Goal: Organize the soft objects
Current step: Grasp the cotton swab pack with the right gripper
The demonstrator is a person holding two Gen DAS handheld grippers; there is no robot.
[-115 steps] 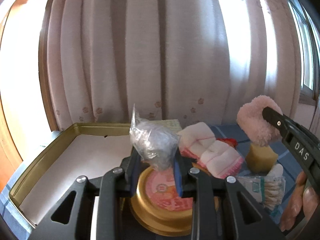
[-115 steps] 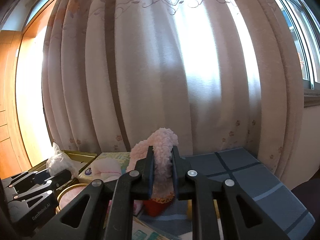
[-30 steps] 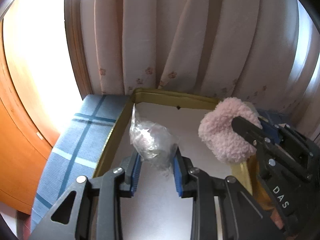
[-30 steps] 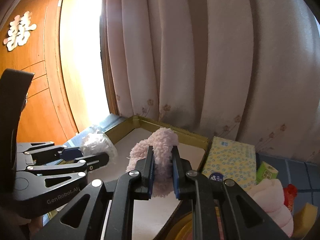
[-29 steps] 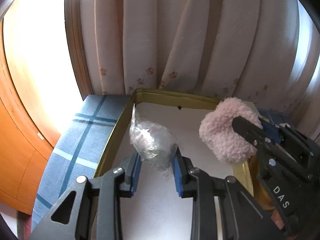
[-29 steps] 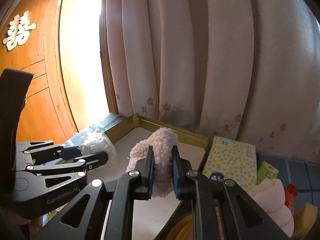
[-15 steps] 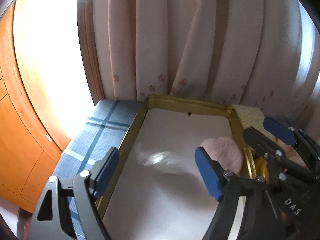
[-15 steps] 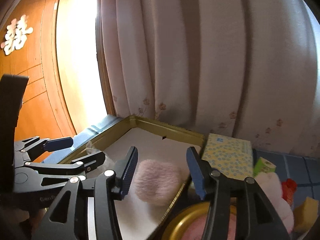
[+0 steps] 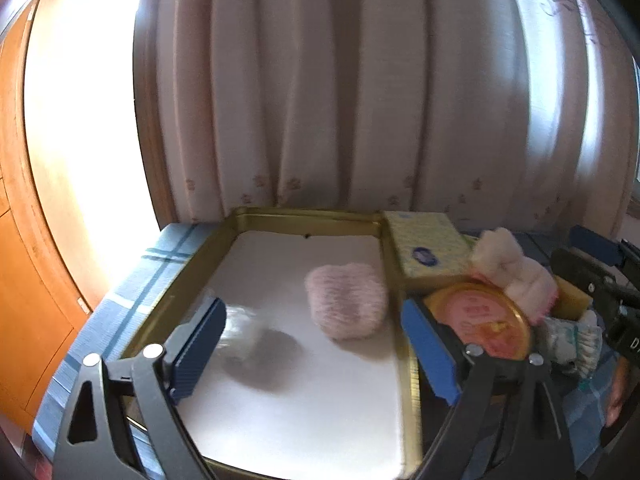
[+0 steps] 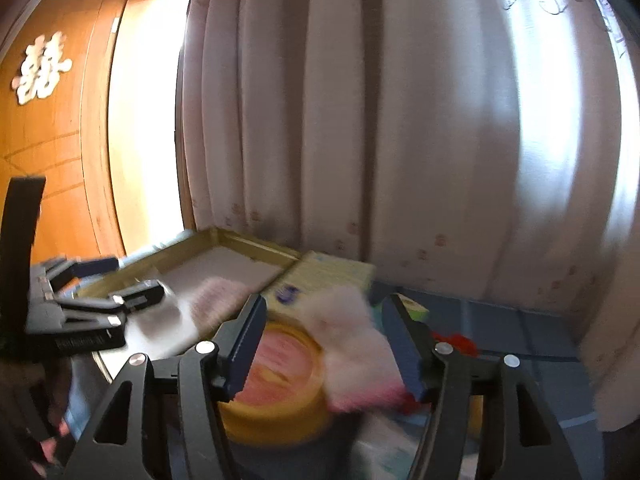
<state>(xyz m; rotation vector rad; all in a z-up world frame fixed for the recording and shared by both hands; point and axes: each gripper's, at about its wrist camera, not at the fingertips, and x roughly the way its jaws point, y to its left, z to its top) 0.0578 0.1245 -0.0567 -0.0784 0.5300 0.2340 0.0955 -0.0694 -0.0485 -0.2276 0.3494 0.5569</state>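
We count two soft things inside the one gold-rimmed tray (image 9: 390, 248): a pink fluffy puff (image 9: 347, 300) lying on the white floor towards the tray's right wall, and a clear plastic bag (image 9: 236, 330) near its left wall, partly hidden behind our left tool's pad. Our left tool (image 9: 312, 344) is spread wide and its jaws are opening, with nothing pinched; the puff and bag lie beyond it, untouched. Our right tool (image 10: 324, 346) is also spreading, jaws opening, empty; a blurred pink-and-white rolled cloth (image 10: 352, 344) shows in the gap beyond it. Outside the tray, on the blue checked surface (image 9: 132, 300), we see one yellow tissue pack (image 9: 428, 248), one round gold tin (image 9: 480, 320), one yellow sponge (image 9: 572, 298) and one bundle of cotton swabs (image 9: 576, 338).
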